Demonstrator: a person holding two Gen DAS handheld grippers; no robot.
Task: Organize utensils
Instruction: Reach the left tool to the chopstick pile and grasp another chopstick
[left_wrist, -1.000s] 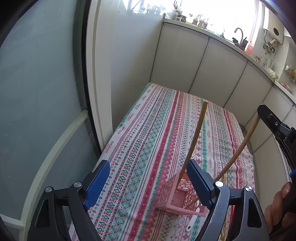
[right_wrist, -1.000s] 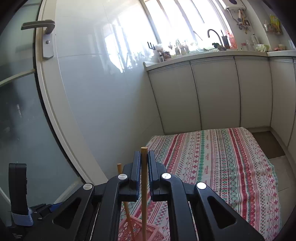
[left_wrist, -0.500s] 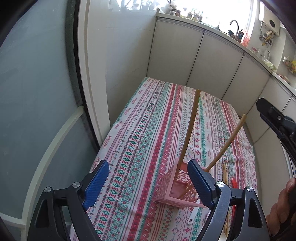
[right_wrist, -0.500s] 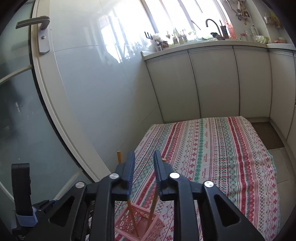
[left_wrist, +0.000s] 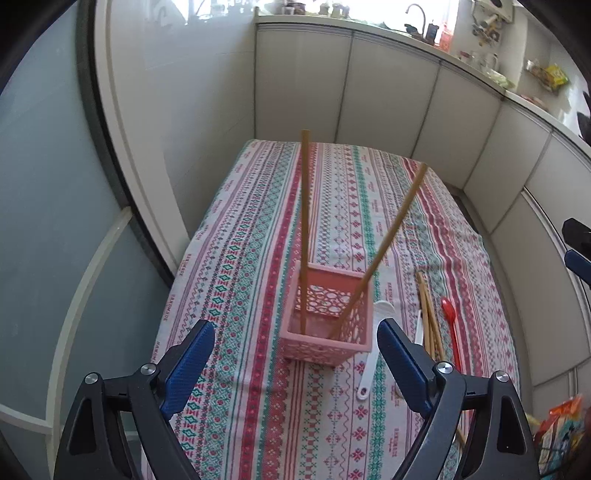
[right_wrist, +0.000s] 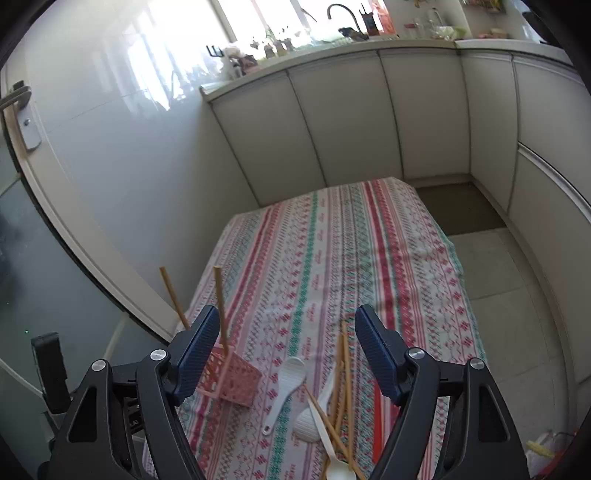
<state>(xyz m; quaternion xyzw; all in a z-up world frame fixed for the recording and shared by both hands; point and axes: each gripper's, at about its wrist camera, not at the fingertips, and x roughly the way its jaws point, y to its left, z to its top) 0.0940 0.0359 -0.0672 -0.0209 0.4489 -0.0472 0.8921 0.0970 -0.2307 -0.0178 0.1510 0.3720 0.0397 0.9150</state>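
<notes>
Wooden chopsticks (left_wrist: 304, 221) stand two to a pink lattice basket (left_wrist: 325, 332) in the left wrist view, leaning apart against its rim; the basket sits on the striped cloth (left_wrist: 258, 229) toward the near edge, with the left gripper (left_wrist: 295, 354) hovering short of it, jaws wide apart and empty. Just right of the basket lie a white spoon (left_wrist: 373, 350), more loose sticks (left_wrist: 428, 321) and a red spoon (left_wrist: 451, 325). The sticks look light, stiff and thin, likely to roll or pivot in the pads, so a pinch near mid-length should keep one from swinging. In the right wrist view the right gripper (right_wrist: 286, 354) has just been opening; its jaws stand apart with nothing between them, over the pile of sticks (right_wrist: 341, 384) and white spoons (right_wrist: 286, 384) near the cloth's near edge. The basket (right_wrist: 231, 380) shows at lower left. The plastic spoons look light and smooth; the narrow handle seems a better hold than the rounded bowl.
</notes>
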